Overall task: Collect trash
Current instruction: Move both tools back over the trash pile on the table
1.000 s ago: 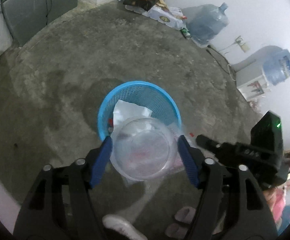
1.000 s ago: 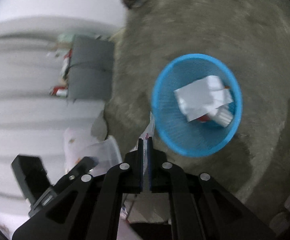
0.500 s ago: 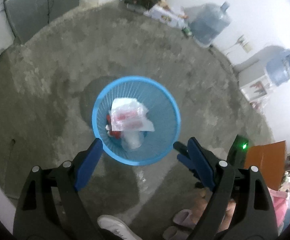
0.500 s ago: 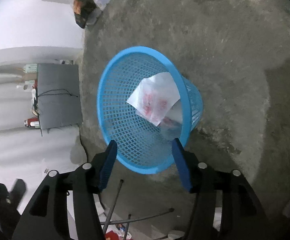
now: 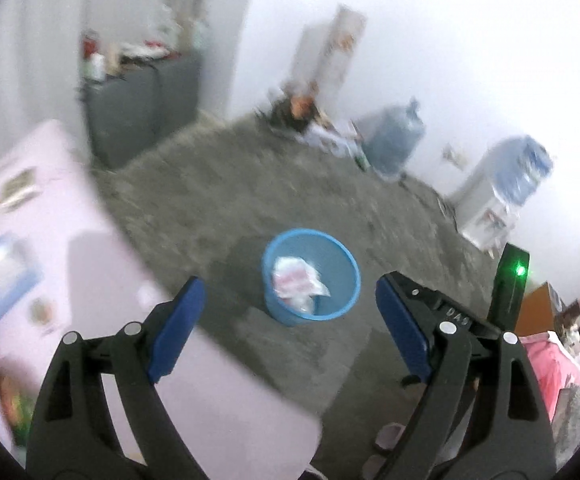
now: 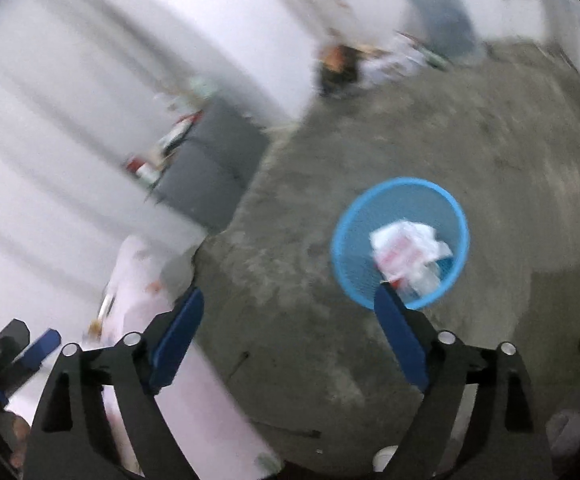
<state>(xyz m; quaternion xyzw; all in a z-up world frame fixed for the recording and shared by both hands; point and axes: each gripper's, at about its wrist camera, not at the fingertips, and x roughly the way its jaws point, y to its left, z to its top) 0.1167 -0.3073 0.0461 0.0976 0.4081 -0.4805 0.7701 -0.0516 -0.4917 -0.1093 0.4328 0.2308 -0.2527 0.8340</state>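
Observation:
A blue mesh bin (image 5: 311,278) stands on the grey concrete floor, also seen as the bin (image 6: 400,240) in the right wrist view. White and red crumpled wrappers (image 5: 298,278) and clear plastic lie inside it; the same wrappers (image 6: 408,254) show from the right. My left gripper (image 5: 285,300) hangs open well above and short of the bin, nothing between its blue pads. My right gripper (image 6: 285,312) has its jaws opening wide and empty, with the bin beyond its right finger (image 6: 400,332). Both views are motion-blurred.
A pink table (image 5: 49,280) with scattered items fills the left foreground. A dark grey cabinet (image 5: 137,108) stands at the wall. Water jugs (image 5: 396,140), a dispenser (image 5: 498,196) and a pile of bags (image 5: 302,114) line the far wall. Slippers (image 5: 388,436) lie near my feet.
The left gripper let the clear cup drop into the bin. The right gripper went from shut on a wrapper to wide open, and the wrapper landed in the bin. Both grippers rose and pulled back.

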